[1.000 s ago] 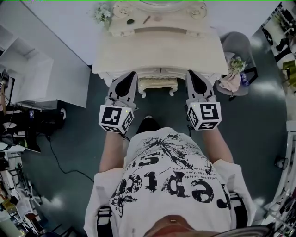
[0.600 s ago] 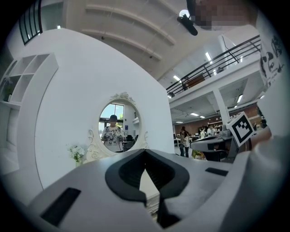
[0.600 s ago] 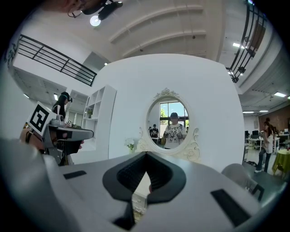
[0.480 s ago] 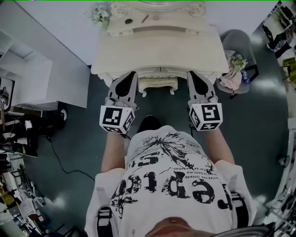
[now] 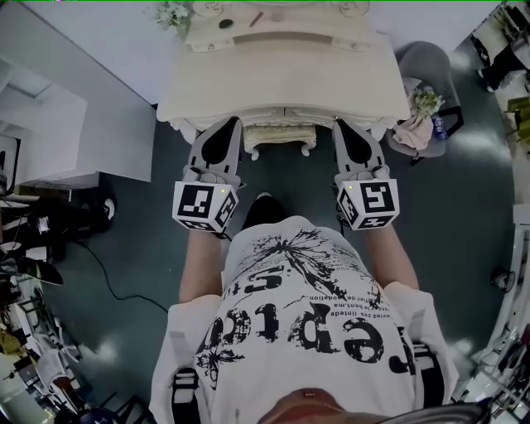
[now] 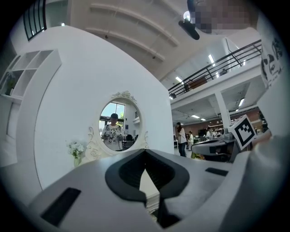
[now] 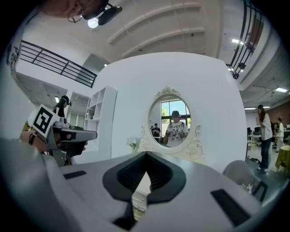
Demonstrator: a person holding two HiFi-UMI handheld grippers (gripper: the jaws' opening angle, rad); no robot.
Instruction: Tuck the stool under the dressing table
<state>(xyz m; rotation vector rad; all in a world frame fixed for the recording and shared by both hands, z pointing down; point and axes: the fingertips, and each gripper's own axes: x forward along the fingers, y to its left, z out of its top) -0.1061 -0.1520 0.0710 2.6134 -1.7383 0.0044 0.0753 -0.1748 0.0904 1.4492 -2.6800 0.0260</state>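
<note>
The cream dressing table (image 5: 281,79) stands at the top of the head view. The cream stool (image 5: 281,139) sits under its front edge, with only its near rim and legs showing. My left gripper (image 5: 231,123) and right gripper (image 5: 342,125) point at the table front, one on each side of the stool. Whether they touch anything I cannot tell. In the left gripper view the left gripper (image 6: 145,152) has its tips together and holds nothing. The right gripper (image 7: 146,155) looks the same in its own view. The oval mirror (image 6: 118,124) (image 7: 173,121) faces both cameras.
A grey chair (image 5: 426,70) with a pink cloth and flowers stands right of the table. A white shelf unit (image 5: 45,124) is at the left. A black cable (image 5: 103,286) runs over the dark floor. A flower vase (image 5: 170,12) sits on the table's back left.
The table, stool and both grippers have all slid slightly up in the head view. The grippers keep their places beside the stool, and their jaws are unchanged.
</note>
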